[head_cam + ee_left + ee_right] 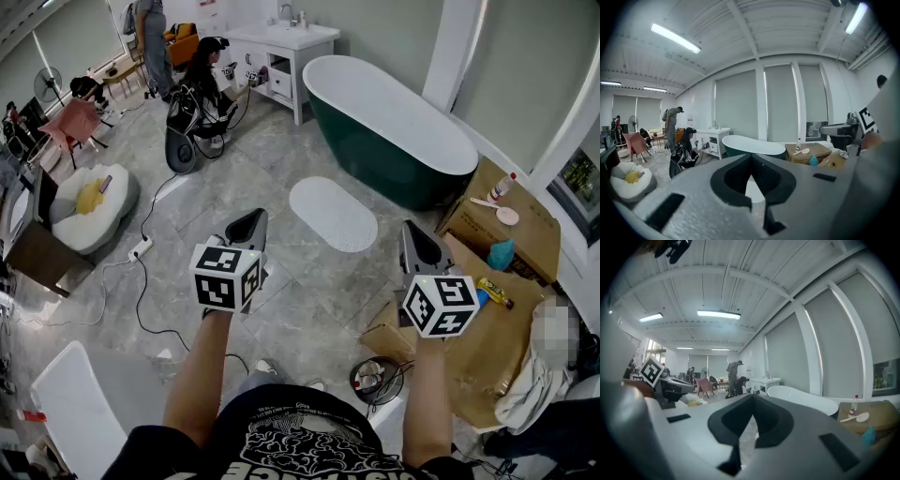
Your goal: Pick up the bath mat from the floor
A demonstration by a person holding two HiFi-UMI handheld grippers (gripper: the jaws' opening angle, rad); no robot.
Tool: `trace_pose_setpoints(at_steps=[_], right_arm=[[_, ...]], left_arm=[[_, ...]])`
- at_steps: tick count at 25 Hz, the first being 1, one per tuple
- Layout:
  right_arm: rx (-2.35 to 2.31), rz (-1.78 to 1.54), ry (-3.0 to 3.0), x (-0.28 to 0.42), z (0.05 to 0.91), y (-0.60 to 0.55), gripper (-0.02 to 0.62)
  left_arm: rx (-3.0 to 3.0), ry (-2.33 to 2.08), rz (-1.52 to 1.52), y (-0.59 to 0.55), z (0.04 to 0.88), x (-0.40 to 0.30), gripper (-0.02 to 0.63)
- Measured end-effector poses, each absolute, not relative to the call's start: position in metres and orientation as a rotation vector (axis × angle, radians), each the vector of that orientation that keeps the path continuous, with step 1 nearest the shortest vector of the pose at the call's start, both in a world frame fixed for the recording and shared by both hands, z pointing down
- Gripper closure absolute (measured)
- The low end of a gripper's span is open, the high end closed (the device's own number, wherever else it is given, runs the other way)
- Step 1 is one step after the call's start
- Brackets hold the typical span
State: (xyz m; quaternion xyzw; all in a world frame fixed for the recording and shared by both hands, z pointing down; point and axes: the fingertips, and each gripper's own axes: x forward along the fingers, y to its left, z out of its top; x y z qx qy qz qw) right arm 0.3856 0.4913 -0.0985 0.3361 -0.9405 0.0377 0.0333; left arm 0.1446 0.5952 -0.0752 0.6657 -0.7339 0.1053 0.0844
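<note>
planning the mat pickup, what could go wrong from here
The white oval bath mat lies flat on the grey tiled floor, so its thin edge may slip the jaws. Both the left hand-held gripper and right hand-held gripper are shut and need opening first. The black cable could catch a foot.

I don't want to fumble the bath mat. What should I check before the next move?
Bath mat flat on the floor, nothing on it: ok.
Left gripper open for a grab: not ok, shut and empty.
Right gripper open: not ok, shut and empty.
Grippers down at the mat: not ok, both held above the floor, short of it.
Cable off the path: ok, it lies to the left.
Mat free to lift off the floor: cannot tell.
</note>
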Motion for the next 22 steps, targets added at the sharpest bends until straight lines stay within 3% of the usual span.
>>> trace_pose_setpoints(at_steps=[12,22], right_arm=[[1.07,0.17,-2.89,0.38,-0.093,0.484,0.561],[1.118,0.186,-2.849,0.339,-0.084,0.457,0.51]], left_arm=[[1.987,-2.197,0.288,0.588,-0.078,0.132,0.593],[2.034,-2.14,0.263,0.548,-0.065,0.082,0.511]])
